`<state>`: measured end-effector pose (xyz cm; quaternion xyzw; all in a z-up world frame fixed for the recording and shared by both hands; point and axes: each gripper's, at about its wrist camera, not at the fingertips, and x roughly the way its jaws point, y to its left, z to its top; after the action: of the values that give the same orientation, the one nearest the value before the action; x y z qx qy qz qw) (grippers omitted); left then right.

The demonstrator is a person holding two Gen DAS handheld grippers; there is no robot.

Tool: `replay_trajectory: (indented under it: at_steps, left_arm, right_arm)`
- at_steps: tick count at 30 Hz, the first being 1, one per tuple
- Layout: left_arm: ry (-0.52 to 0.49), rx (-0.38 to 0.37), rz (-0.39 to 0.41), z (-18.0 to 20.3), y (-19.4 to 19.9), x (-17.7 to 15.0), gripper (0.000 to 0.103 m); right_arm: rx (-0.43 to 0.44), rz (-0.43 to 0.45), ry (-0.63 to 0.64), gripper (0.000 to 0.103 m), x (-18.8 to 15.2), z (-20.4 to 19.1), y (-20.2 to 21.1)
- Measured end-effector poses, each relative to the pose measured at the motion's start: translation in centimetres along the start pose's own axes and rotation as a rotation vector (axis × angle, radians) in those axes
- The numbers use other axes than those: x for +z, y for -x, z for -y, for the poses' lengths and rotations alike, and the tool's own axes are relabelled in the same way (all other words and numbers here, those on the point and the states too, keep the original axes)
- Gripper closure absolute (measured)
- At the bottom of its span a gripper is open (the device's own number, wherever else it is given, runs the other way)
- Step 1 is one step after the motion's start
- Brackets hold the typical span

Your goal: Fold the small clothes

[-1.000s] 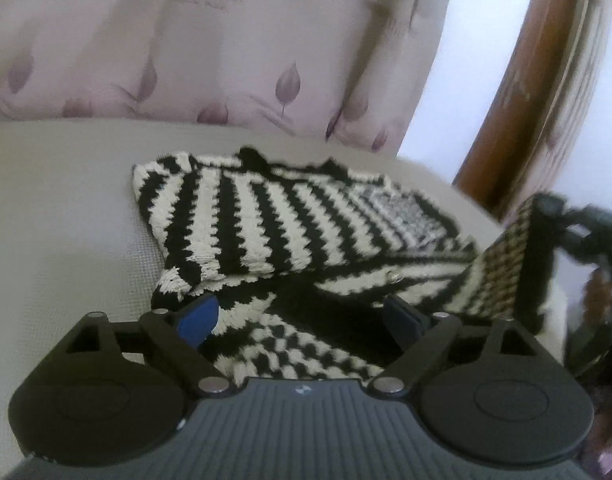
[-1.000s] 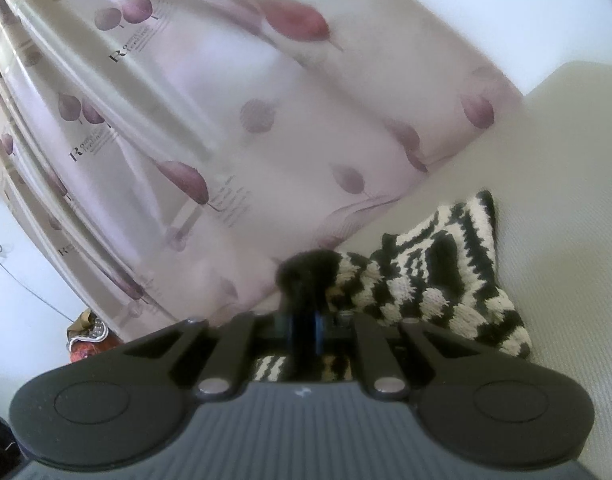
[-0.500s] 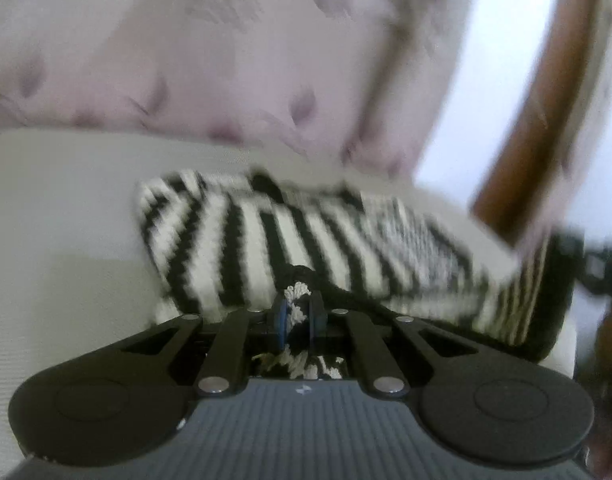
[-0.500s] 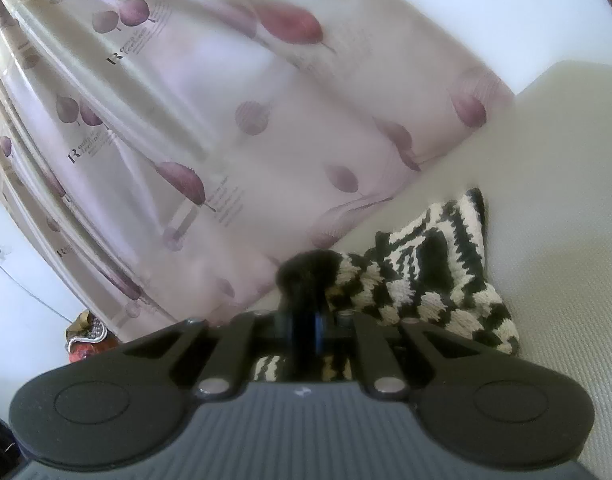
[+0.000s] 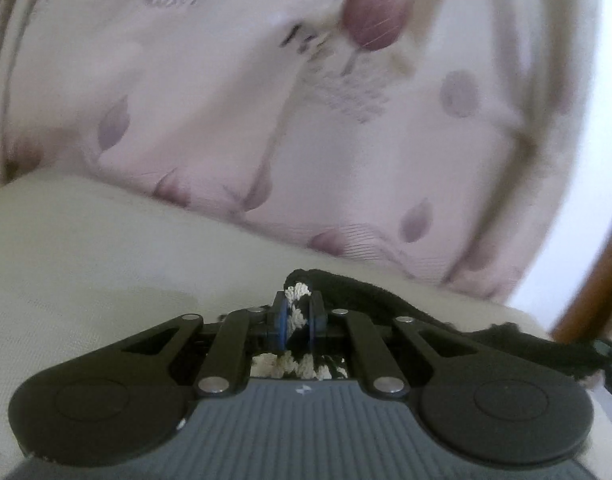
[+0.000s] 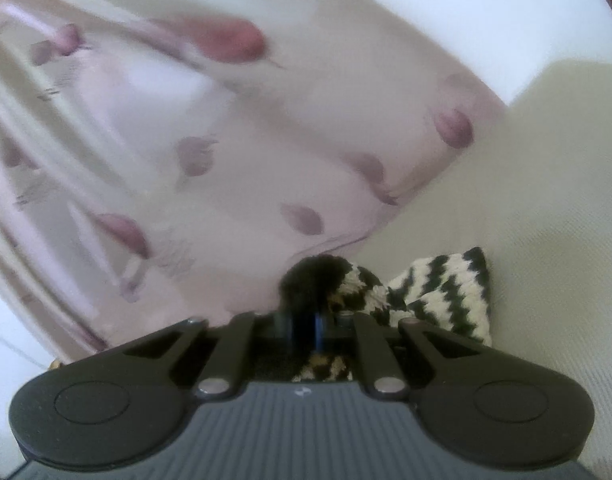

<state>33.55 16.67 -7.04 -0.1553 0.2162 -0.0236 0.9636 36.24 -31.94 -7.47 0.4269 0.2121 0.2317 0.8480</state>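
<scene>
Knitted garment (image 6: 446, 292) in black-and-cream zigzag stripes with a black edge, curtain (image 5: 226, 100) pale pink with mauve leaf motifs, bed surface (image 5: 86, 248) off-white, left gripper (image 5: 297, 322) black with blue pads, wooden frame (image 5: 594, 296) reddish brown

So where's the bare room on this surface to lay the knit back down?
Bare cream surface lies left of the left gripper, up to the curtain. More lies right of the striped knit in the right view. Around the right gripper, knit bunches.

Left gripper (image 5: 297, 322) clamped on knit fabric, right gripper (image 6: 305, 326) likewise pinching cloth
</scene>
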Motion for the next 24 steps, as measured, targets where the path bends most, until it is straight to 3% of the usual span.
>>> replay_trajectory:
  at_steps: [5,7,9,10,12,17,20,24]
  left_arm:
    - [0.028,0.054,-0.075,-1.5,-3.4,-1.1,0.089]
    - [0.042,0.047,-0.064,-2.1,-3.0,-1.1,0.070]
    - [0.101,0.030,-0.043,-3.1,-1.6,-1.0,0.016]
    - [0.115,0.042,-0.025,-3.4,-0.9,-1.0,0.009]
    - [0.116,0.054,0.005,-3.9,1.2,-1.1,0.006]
    - [0.053,0.004,-0.160,-4.9,3.7,-2.5,0.006]
    - [0.075,-0.067,-0.279,-5.6,4.1,-4.5,0.007]
    - [0.033,-0.153,-0.300,-4.8,4.8,-5.5,0.001]
  right_arm:
    - [-0.052,0.010,-0.101,0.087,0.5,3.6,-3.7]
    - [-0.073,0.033,-0.133,0.083,0.3,4.7,-3.5]
    - [-0.057,0.056,-0.143,0.083,0.0,5.4,-2.1]
    - [-0.071,0.055,-0.126,0.083,-0.2,5.5,-1.2]
    - [-0.104,0.046,-0.073,0.082,-0.7,5.3,0.7]
    - [-0.211,-0.051,0.101,0.057,-3.4,4.9,4.6]
    - [-0.218,-0.109,0.118,0.042,-4.5,5.1,4.7]
    - [-0.197,-0.166,0.085,0.038,-5.2,5.4,3.5]
